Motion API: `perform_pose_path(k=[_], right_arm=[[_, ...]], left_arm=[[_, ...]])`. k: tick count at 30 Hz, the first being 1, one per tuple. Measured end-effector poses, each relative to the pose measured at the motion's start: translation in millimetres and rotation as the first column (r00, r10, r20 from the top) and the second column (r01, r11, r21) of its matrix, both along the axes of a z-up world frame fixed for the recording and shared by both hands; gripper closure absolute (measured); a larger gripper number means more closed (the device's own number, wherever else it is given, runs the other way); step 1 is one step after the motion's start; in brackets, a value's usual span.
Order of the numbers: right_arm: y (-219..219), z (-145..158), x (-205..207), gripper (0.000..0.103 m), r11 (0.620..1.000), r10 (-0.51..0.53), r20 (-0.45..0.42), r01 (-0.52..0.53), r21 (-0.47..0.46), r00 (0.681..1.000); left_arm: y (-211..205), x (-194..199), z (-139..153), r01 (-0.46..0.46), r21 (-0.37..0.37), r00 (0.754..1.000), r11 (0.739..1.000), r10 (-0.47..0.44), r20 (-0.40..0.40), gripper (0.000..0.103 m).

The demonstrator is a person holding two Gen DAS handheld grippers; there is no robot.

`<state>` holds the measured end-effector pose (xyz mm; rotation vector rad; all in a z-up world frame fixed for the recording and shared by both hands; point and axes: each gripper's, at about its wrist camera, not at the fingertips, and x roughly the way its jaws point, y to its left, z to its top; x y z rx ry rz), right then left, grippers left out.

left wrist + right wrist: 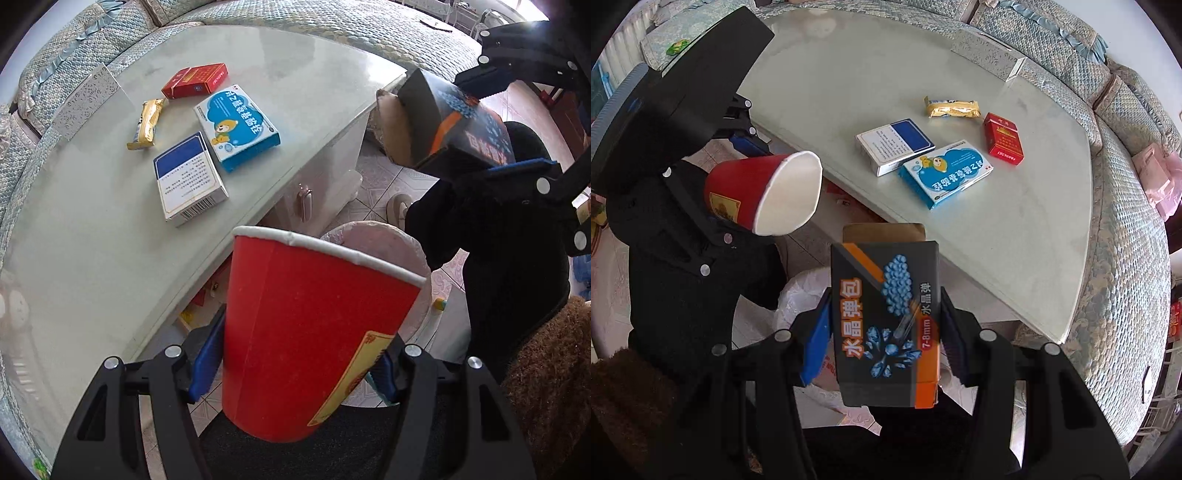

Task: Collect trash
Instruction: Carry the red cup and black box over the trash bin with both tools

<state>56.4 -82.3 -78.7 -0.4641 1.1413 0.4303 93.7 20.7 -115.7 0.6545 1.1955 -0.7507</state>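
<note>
In the left wrist view, the left gripper (295,363) holds a red paper cup (314,325) between its blue pads, pressed on the cup's lower sides, with the white rim tilted away from the camera. Beyond the cup's rim and below it lies a round bin lined with a pale bag (384,240). Ahead and to the left of the gripper, on the pale bench (92,258), lie a blue-and-white box (190,177), a light blue medicine box (238,125), a yellow snack wrapper (147,123) and a red cigarette pack (195,79), all well apart from the gripper. To the upper right, the right gripper (491,131) holds a dark box (454,122) off the bench edge.

In the right wrist view, the right gripper (884,332) is clamped on the dark box (886,317) with orange trim, its pads on the two long sides and its open flap pointing away. Below and behind the box shows the bin's pale bag (801,295). To the left, the left gripper (713,192) carries the red cup (764,194) on its side, its white inside facing the camera. Ahead and to the right, on the bench (1015,240), rest the blue-and-white box (894,146), the medicine box (947,173), the wrapper (953,107) and the red pack (1003,138).
</note>
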Motion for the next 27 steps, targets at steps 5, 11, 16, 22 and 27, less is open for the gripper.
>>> perform_pose_path(k=[5, 11, 16, 22, 27], right_arm=[[3.4, -25.8, -14.0, 0.05, 1.0, -0.004, -0.036, 0.004, 0.016, 0.999], [2.5, -60.8, -22.3, 0.05, 0.999, -0.027, -0.095, 0.031, 0.042, 0.995], [-1.3, -88.5, -23.9, 0.05, 0.996, -0.061, -0.125, 0.068, 0.049, 0.99], [-9.2, -123.5, -22.3, 0.05, 0.992, -0.106, -0.179, 0.117, 0.054, 0.978], [-19.0, -155.1, -19.0, 0.05, 0.986, -0.149, -0.223, 0.163, 0.045, 0.963]], left_arm=[[-3.9, -16.2, -28.0, -0.02, -0.019, 0.999, 1.0, 0.019, -0.045, 0.038], [-16.5, -31.2, -66.5, -0.022, -0.017, 0.994, 1.0, 0.02, -0.105, 0.038], [-31.0, -35.0, -94.9, -0.026, -0.012, 0.989, 1.0, 0.024, -0.146, 0.038], [-40.8, -27.5, -132.9, -0.054, -0.006, 0.974, 0.999, 0.051, -0.22, 0.038], [-46.4, -22.8, -167.0, -0.066, 0.024, 0.96, 0.998, 0.07, -0.273, 0.038]])
